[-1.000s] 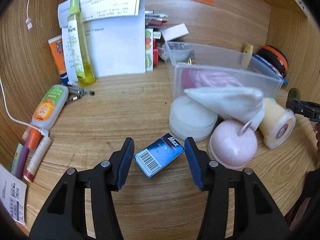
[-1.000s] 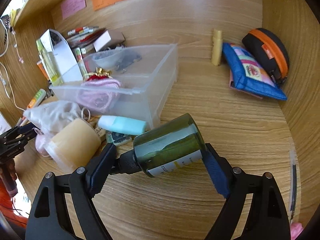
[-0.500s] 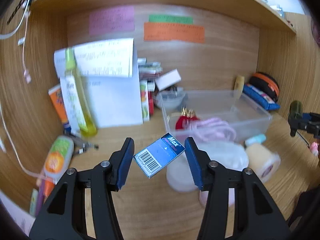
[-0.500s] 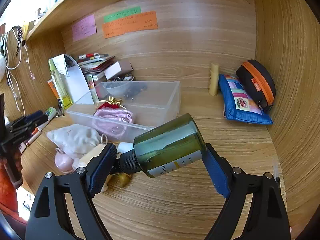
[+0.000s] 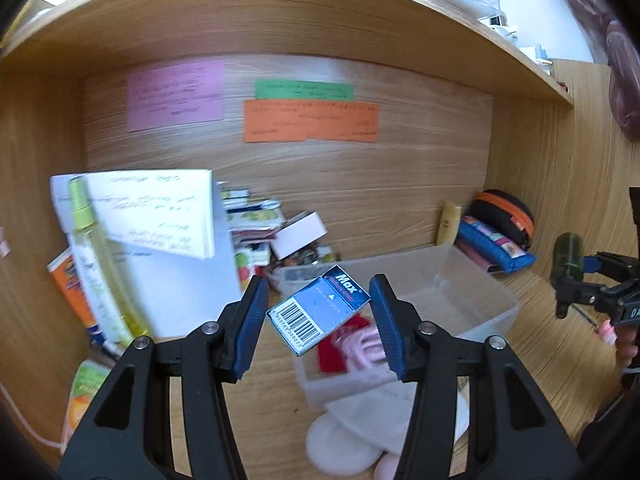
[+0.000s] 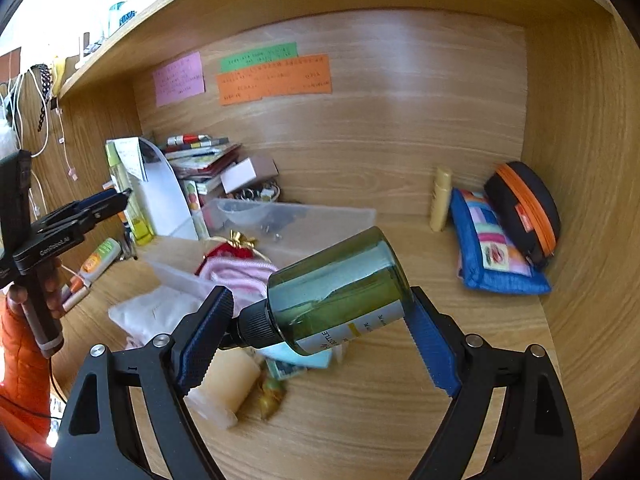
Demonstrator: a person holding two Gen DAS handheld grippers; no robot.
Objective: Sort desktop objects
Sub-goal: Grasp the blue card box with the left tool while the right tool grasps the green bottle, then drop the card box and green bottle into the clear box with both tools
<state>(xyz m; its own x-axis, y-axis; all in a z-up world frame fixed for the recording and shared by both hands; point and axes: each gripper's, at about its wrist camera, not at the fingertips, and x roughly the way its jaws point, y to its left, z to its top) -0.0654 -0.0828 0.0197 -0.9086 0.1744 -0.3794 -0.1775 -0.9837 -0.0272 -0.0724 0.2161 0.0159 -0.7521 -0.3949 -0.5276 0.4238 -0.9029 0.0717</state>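
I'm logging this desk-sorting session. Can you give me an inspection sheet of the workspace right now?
Surface: wooden desk in a wood alcove.
Job's things: blue staple box in left tool; green bottle in right tool, both lifted.
Clutter: clear bin, blue pouch, orange-zipped case, spray bottle, papers.
Grippers: both shut on loads.
Cables: white cord, left edge.
Surroundings: sticky notes on the back wall.

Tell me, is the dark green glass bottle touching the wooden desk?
Apart. The right wrist view shows the dark green glass bottle clamped in the right gripper, lifted above the wooden desk.
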